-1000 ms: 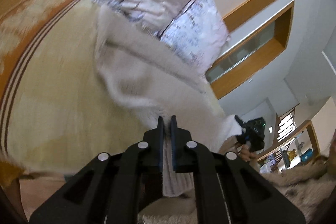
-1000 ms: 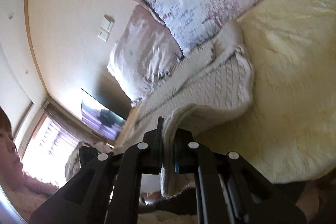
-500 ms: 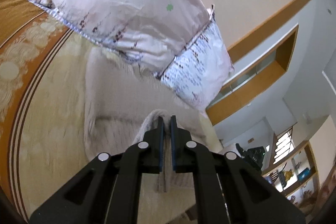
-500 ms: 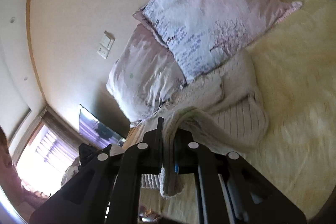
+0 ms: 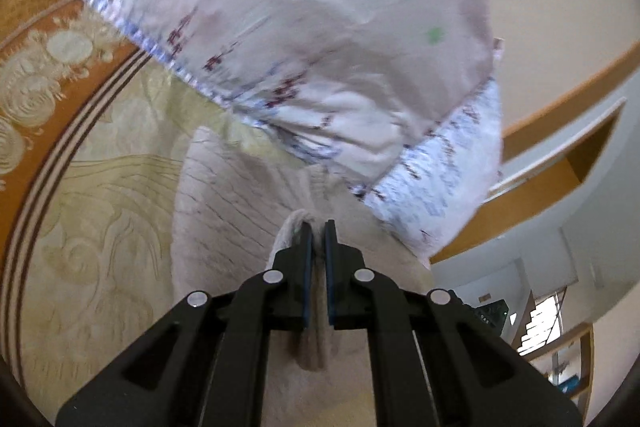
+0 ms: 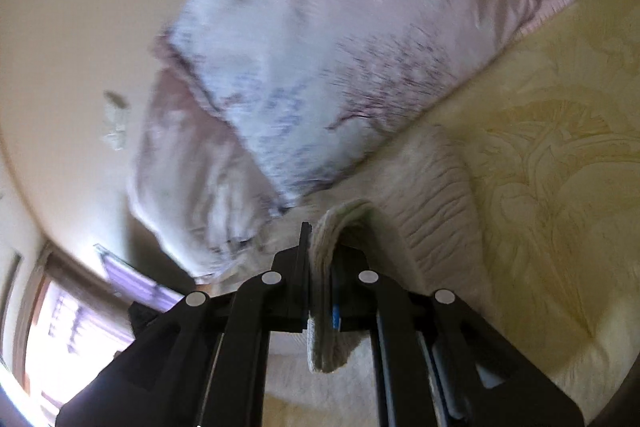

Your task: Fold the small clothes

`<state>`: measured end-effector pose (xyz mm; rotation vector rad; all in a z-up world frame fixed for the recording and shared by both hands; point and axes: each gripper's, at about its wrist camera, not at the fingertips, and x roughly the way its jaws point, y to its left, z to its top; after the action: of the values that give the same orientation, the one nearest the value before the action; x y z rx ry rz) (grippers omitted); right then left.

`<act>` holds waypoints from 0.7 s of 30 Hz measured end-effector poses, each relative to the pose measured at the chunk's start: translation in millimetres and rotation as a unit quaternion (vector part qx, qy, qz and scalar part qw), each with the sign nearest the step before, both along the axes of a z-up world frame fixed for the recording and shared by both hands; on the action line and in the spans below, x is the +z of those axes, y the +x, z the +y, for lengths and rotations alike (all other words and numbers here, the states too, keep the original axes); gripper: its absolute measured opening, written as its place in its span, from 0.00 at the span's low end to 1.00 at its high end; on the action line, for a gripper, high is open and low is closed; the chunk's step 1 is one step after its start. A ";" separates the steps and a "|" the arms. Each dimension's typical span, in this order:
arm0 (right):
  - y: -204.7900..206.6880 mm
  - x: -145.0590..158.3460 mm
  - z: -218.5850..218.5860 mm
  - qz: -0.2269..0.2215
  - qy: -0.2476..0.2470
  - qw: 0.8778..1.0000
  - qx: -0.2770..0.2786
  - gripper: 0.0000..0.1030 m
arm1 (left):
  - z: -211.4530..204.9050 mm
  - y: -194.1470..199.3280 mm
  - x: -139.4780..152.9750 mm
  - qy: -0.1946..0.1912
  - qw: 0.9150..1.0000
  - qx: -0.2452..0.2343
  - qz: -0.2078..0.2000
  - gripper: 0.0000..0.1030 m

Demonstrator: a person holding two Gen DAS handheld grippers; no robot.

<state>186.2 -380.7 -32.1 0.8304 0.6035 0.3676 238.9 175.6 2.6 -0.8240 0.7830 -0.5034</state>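
Note:
A cream knitted sweater (image 5: 236, 211) lies on the bed just below the pillows; it also shows in the right wrist view (image 6: 436, 203). My left gripper (image 5: 318, 227) is shut on a fold of its edge, with cloth bunched between the fingers. My right gripper (image 6: 320, 231) is shut on another fold of the sweater's edge, which loops over the fingertips. Both grippers hold their folds over the far part of the sweater, close to the pillows.
Two pale floral pillows (image 5: 304, 39) (image 6: 320, 67) lean against the wall right behind the sweater. A cream patterned bedspread (image 6: 552, 163) with an orange border (image 5: 36, 39) lies under it. A room with shelves (image 5: 560, 339) shows at the right.
Both grippers have carried the sweater's held edge forward, from hanging above the bed to over its far part near the pillows. The pillows now loom much closer.

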 end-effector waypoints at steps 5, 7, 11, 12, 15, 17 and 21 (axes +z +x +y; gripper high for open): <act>23.3 -22.0 -1.0 0.066 0.002 0.998 -0.001 0.09 | 1.1 12.7 -17.7 -0.015 0.999 0.004 0.036 0.06; 20.1 -21.5 -1.3 0.065 0.005 0.998 0.005 0.13 | 1.2 8.2 -17.3 -0.015 0.999 0.000 0.040 0.11; 5.3 -14.7 -3.0 0.058 0.010 0.998 0.015 0.33 | -3.7 -4.9 -6.7 -0.012 0.999 -0.015 0.033 0.39; 2.9 -12.6 -1.9 0.056 0.005 0.998 0.017 0.33 | -5.1 -7.5 -5.1 -0.009 0.999 -0.020 0.032 0.39; -3.1 -9.7 3.4 0.054 -0.015 0.998 0.021 0.32 | -10.3 -15.8 -4.4 0.001 0.999 -0.032 0.041 0.39; -4.0 -9.9 7.1 0.056 -0.024 0.998 0.022 0.28 | -12.7 -20.0 -8.3 0.005 0.998 -0.038 0.054 0.39; -4.0 -7.9 9.9 0.049 -0.033 0.998 0.019 0.10 | -19.5 -23.5 -12.6 0.004 0.997 -0.053 0.061 0.26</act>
<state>182.1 -370.8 -40.0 0.7771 0.7197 0.3402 215.5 156.1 -10.0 -0.8147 0.9443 -0.5486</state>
